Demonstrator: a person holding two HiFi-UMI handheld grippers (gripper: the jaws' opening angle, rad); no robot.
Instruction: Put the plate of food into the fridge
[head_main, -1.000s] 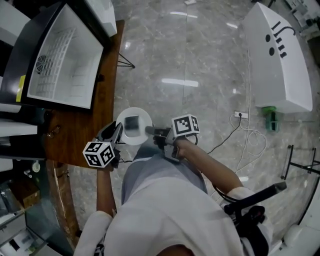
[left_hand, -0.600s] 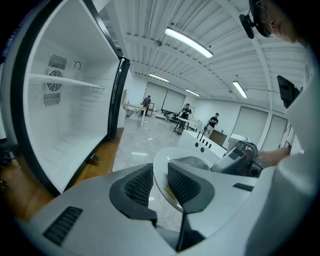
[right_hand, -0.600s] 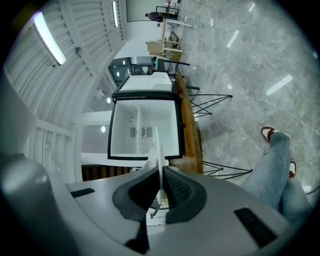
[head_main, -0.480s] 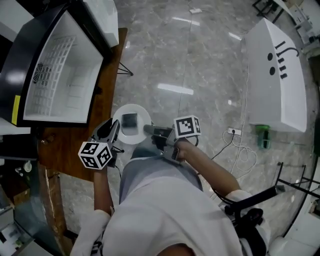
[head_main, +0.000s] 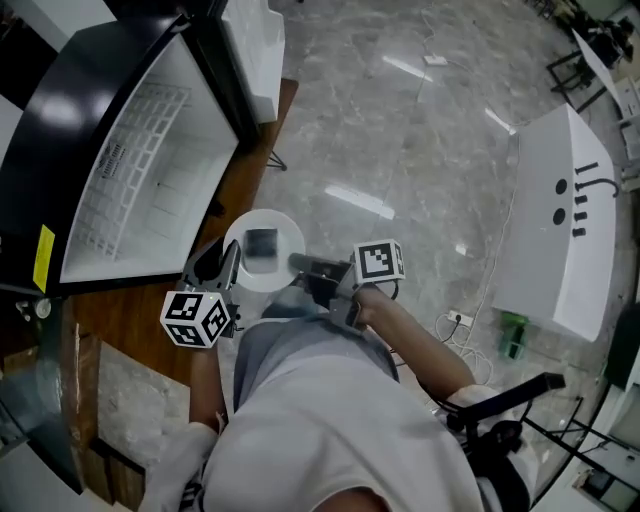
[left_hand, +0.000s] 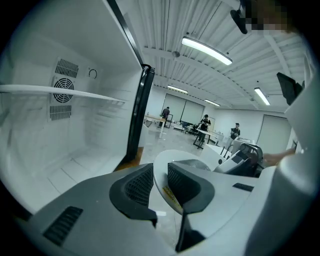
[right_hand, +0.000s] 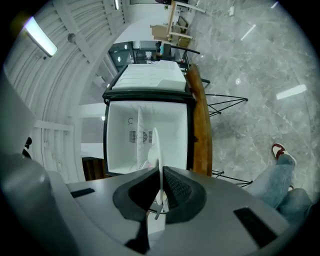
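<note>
A white plate (head_main: 285, 232) with a dark square of food (head_main: 262, 243) hangs level between my two grippers, just in front of the open fridge (head_main: 140, 190). My left gripper (head_main: 225, 262) is shut on the plate's left rim. My right gripper (head_main: 300, 263) is shut on its right rim. In the left gripper view the plate (left_hand: 166, 157) runs between the jaws of the left gripper (left_hand: 160, 177), with the white fridge interior (left_hand: 60, 130) to the left. In the right gripper view the plate (right_hand: 156, 150) stands edge-on in the right gripper (right_hand: 160, 185), and the fridge (right_hand: 175, 130) is straight ahead.
The fridge stands on a wooden table (head_main: 150, 310), with its door (head_main: 250, 40) swung open at the far side. A large white device (head_main: 560, 240), a green bottle (head_main: 512, 335) and cables with a socket (head_main: 455, 320) are on the marble floor at right. Distant people show in the left gripper view.
The person has come nearer to the fridge, whose opening now fills more of the head view beside the plate. Both grippers keep the same hold on the plate.
</note>
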